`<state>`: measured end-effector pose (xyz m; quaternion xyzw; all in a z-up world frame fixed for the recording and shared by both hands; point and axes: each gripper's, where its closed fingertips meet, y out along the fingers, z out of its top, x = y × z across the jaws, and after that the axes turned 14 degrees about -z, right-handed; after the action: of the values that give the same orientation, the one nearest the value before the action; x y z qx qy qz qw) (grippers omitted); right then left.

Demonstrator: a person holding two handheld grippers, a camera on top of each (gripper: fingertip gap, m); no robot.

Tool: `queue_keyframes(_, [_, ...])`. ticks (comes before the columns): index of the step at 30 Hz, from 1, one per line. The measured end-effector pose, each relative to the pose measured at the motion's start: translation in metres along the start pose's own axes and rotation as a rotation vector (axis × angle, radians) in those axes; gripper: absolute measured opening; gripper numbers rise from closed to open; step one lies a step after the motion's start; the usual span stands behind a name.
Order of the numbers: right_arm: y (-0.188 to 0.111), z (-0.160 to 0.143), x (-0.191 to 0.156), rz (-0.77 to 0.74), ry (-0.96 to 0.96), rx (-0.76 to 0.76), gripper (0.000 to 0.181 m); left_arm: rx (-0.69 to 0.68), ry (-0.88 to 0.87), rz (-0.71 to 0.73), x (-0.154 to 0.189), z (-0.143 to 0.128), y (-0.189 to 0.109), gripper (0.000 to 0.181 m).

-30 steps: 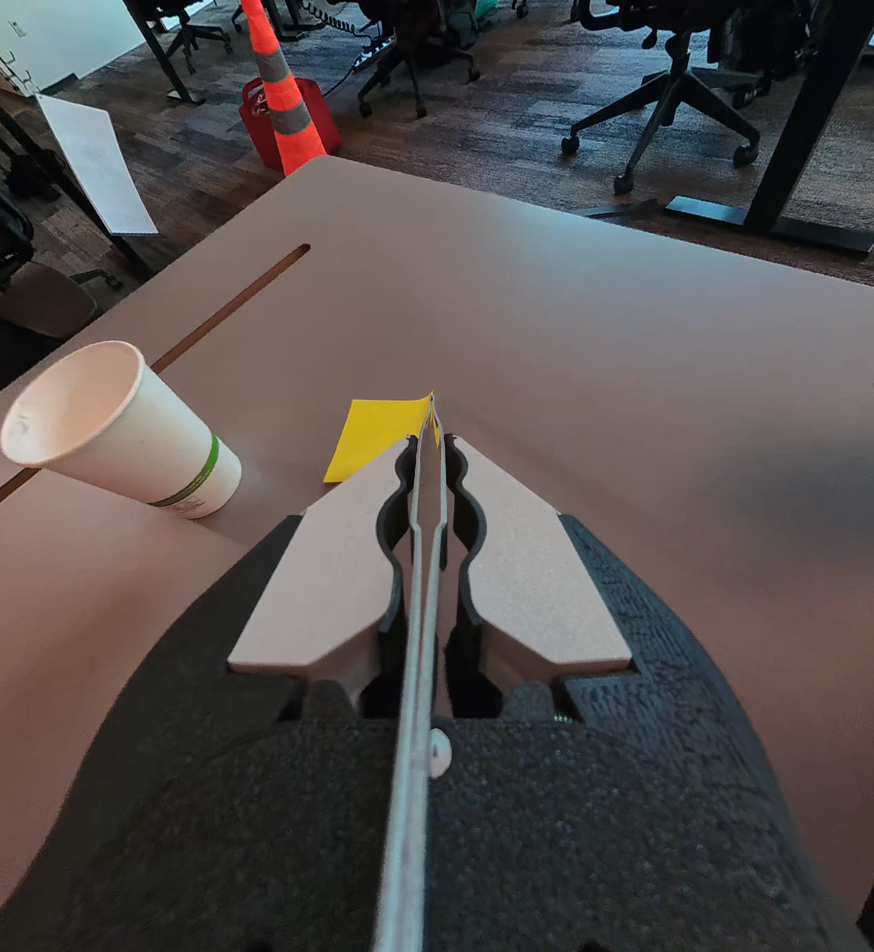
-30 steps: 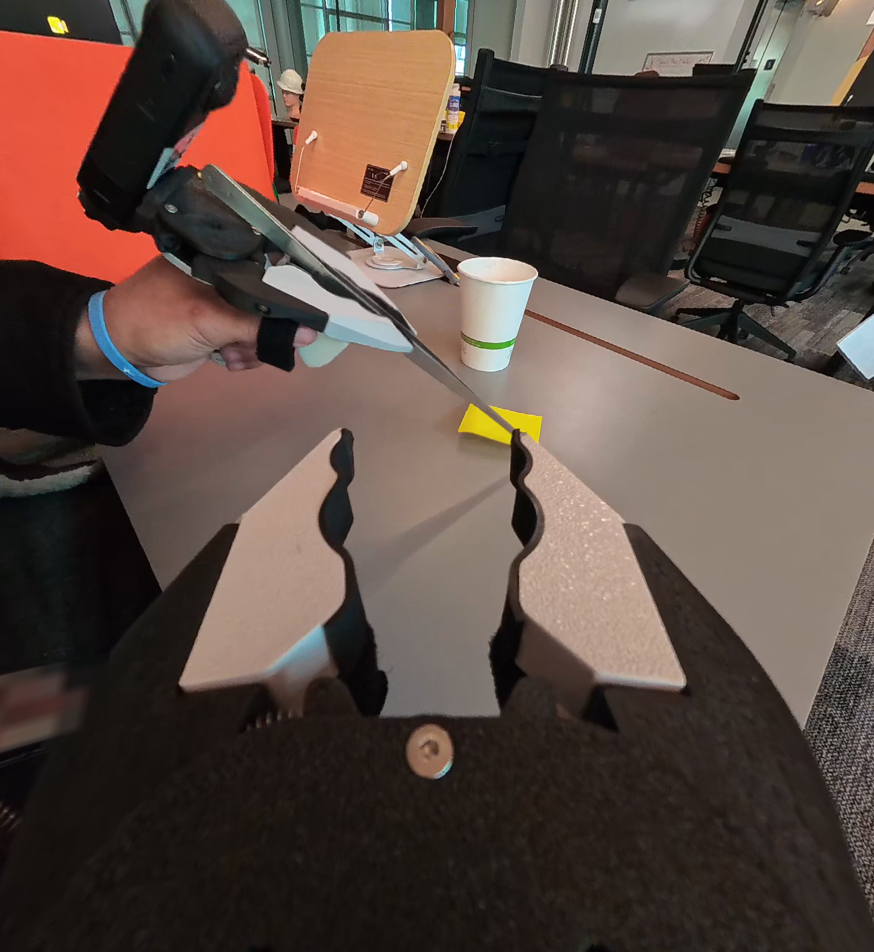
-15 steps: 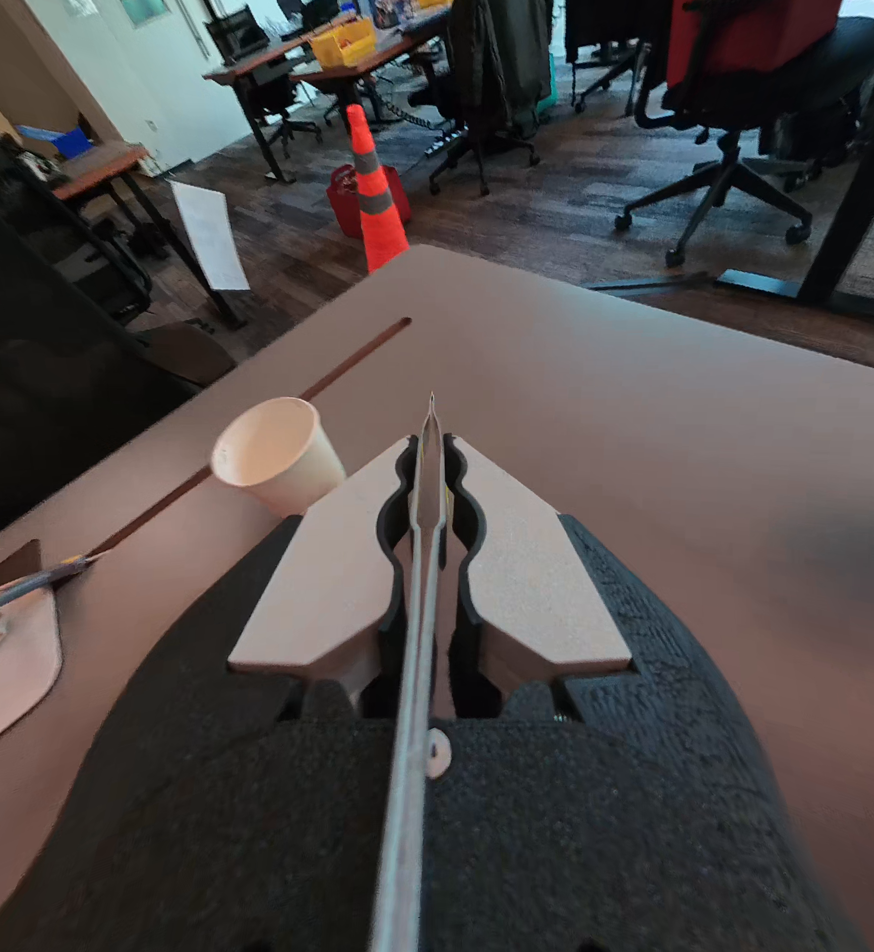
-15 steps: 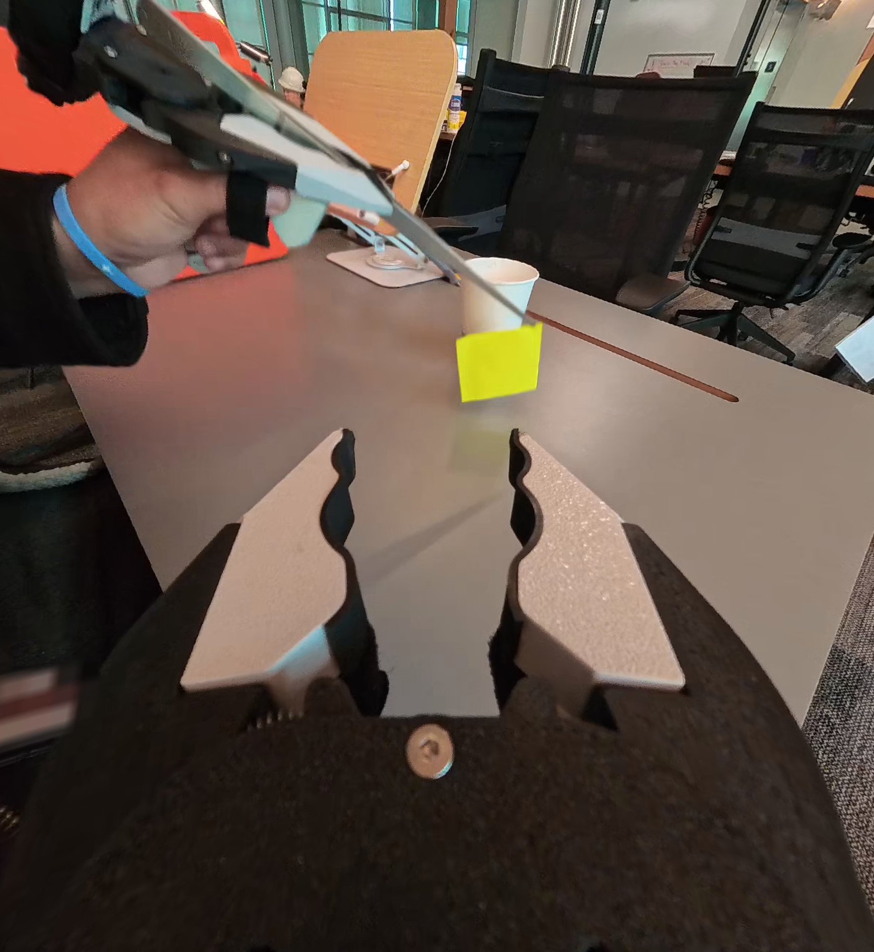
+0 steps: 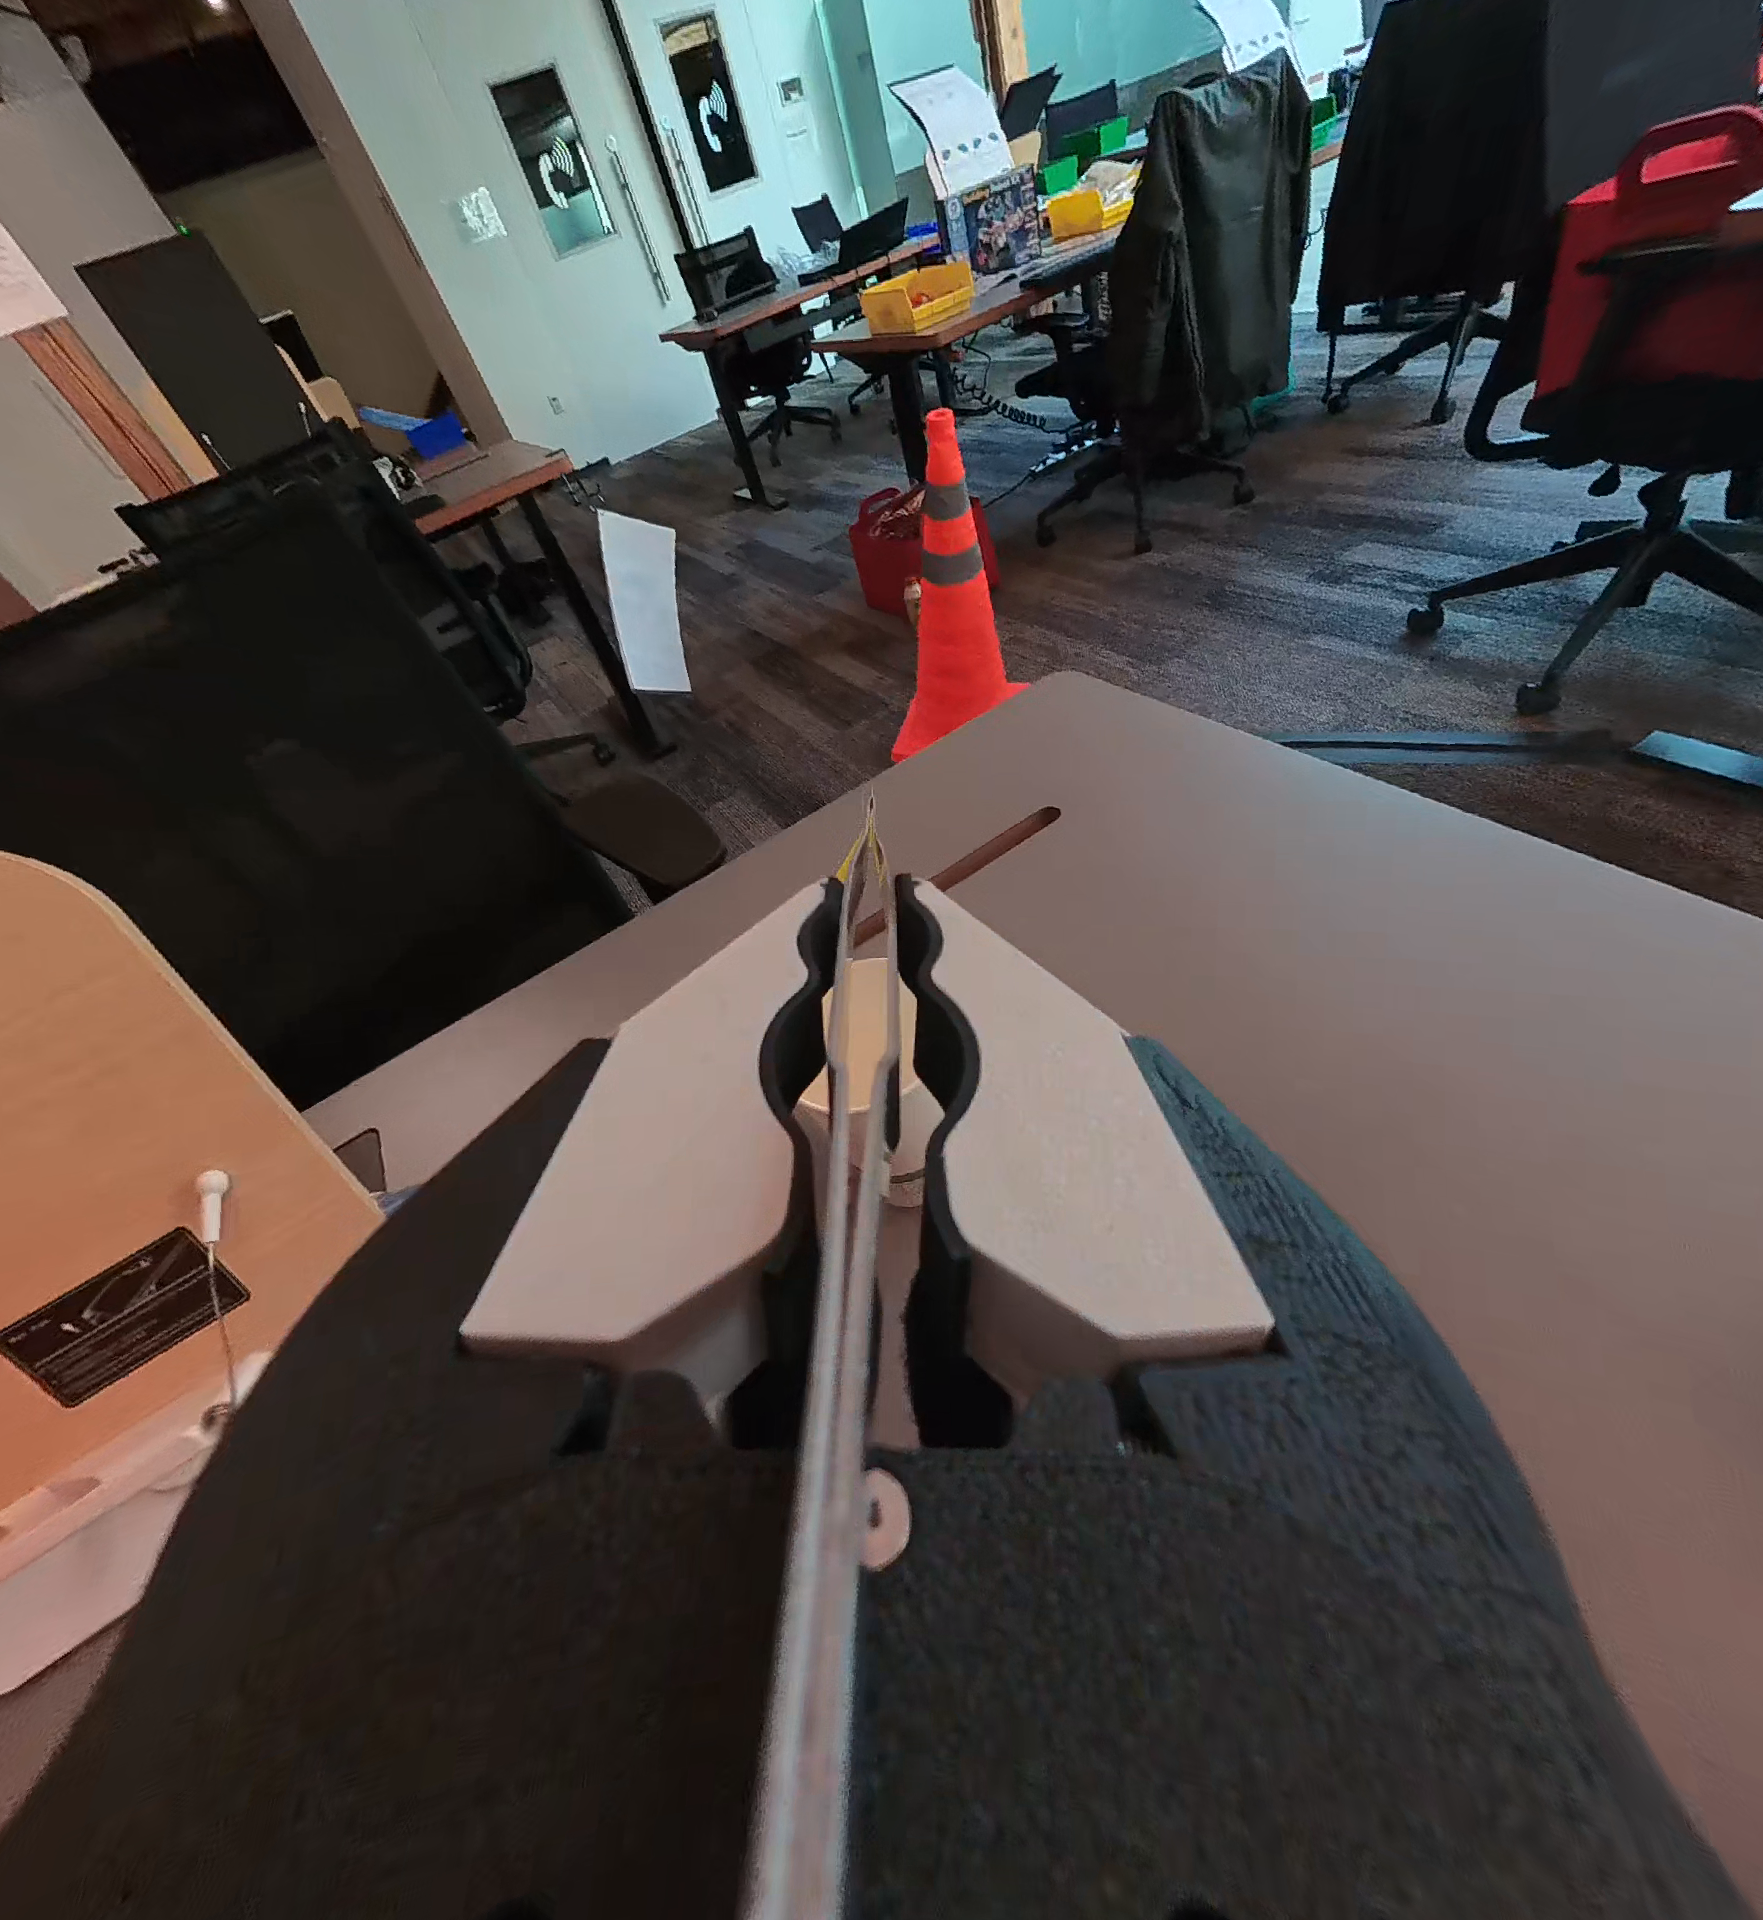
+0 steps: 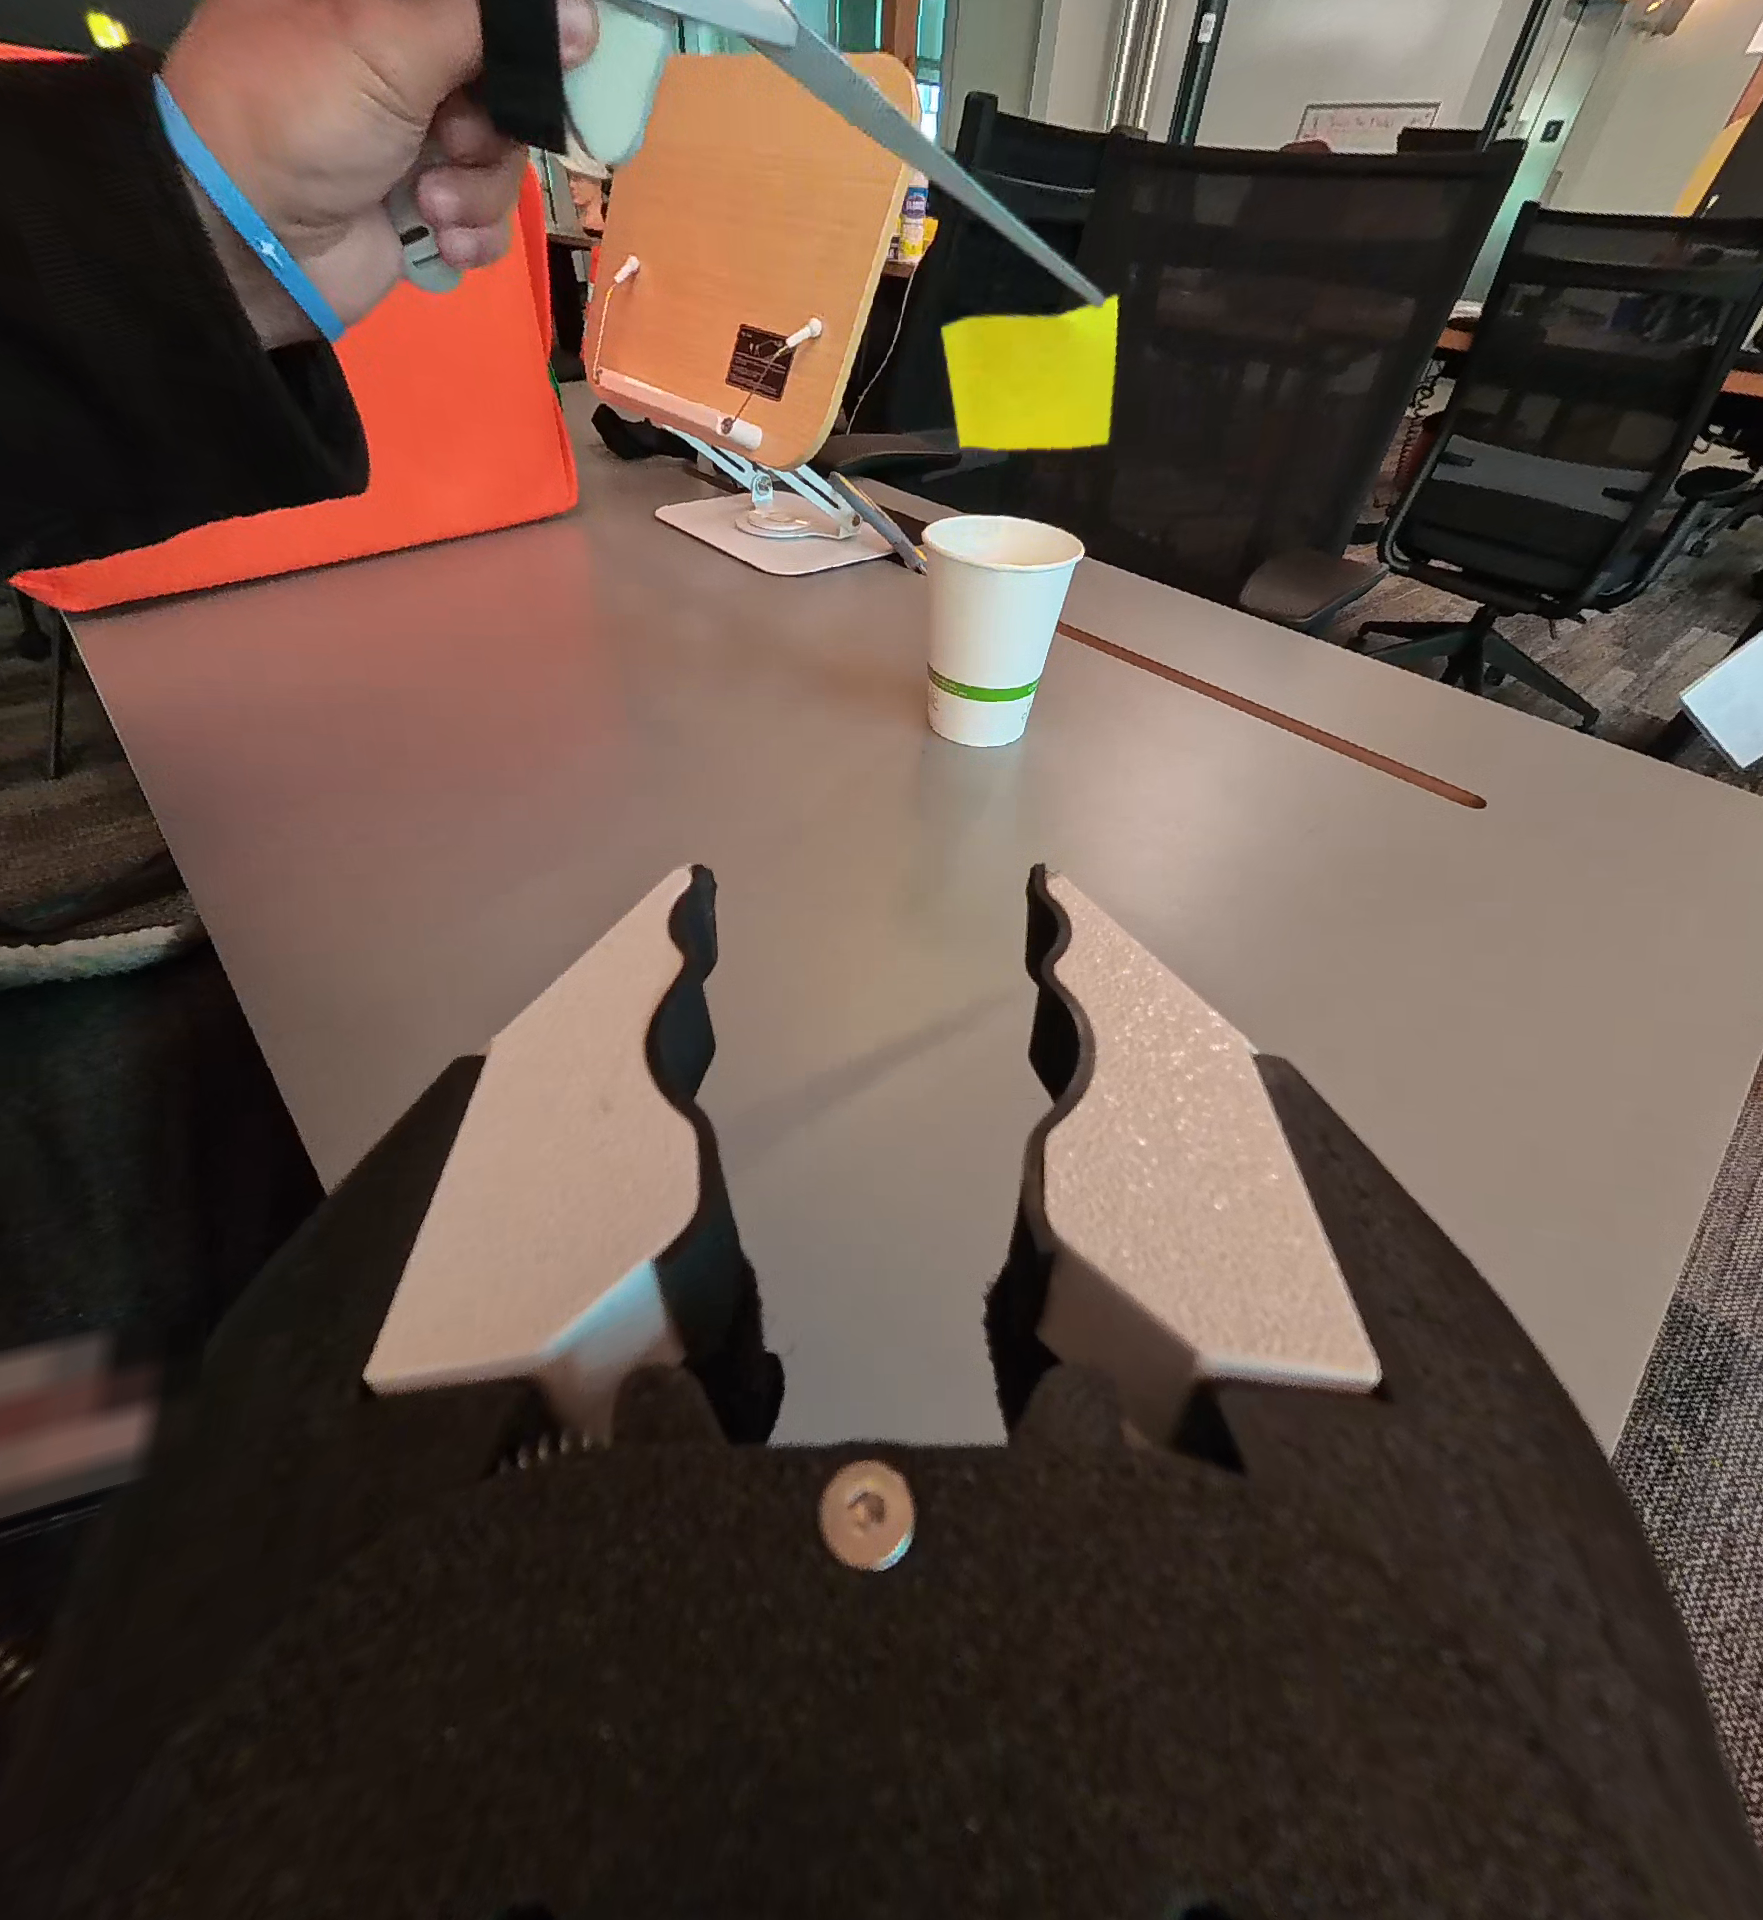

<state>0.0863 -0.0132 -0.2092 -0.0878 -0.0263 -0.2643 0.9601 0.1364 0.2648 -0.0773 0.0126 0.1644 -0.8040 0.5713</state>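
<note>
The left gripper (image 5: 866,904) has its jaws pressed onto long slim metal tweezers (image 5: 835,1351), whose tips pinch a square yellow paper note (image 6: 1033,374) in the air, above and beyond the white paper cup (image 6: 991,634). The right gripper (image 6: 866,894) hovers over the grey bench (image 6: 544,748), jaws spread and empty.

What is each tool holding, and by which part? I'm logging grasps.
Left tool is shut on long metal tweezers, gripped mid-length; their tips pinch a yellow paper square by its top corner. Right tool holds nothing.
</note>
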Motion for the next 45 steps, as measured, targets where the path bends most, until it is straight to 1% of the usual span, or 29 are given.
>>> queue_keyframes(13, [0.001,-0.001,0.001,0.001,0.001,-0.004,0.059,-0.069,-0.162,-0.029,-0.014,-0.056,0.018,0.010])
queue_keyframes(21, [0.001,-0.002,0.000,0.003,-0.001,-0.008,0.059,-0.095,-0.252,-0.023,-0.024,-0.073,0.026,0.011])
queue_keyframes(27, [0.001,-0.002,0.001,0.002,-0.001,-0.008,0.059,-0.157,-0.288,-0.055,-0.021,-0.087,0.037,0.012])
queue_keyframes(30, [0.001,-0.002,0.001,0.002,0.000,-0.007,0.059,-0.173,-0.313,-0.061,-0.020,-0.090,0.039,0.016])
queue_keyframes(35, [0.001,-0.002,0.001,0.004,0.002,-0.006,0.059,-0.115,-0.329,-0.039,-0.024,-0.076,0.031,0.019])
queue_keyframes(39, [0.001,-0.001,0.000,0.003,0.000,-0.003,0.059,-0.064,-0.309,-0.027,-0.023,-0.053,0.015,0.019])
queue_keyframes(42, [0.000,0.000,0.001,-0.003,-0.001,0.003,0.059,-0.014,-0.282,-0.012,-0.015,-0.028,-0.012,0.019])
queue_keyframes(45, [0.000,0.003,0.002,-0.007,0.018,0.013,0.058,0.057,-0.273,-0.015,0.008,-0.009,-0.048,0.019])
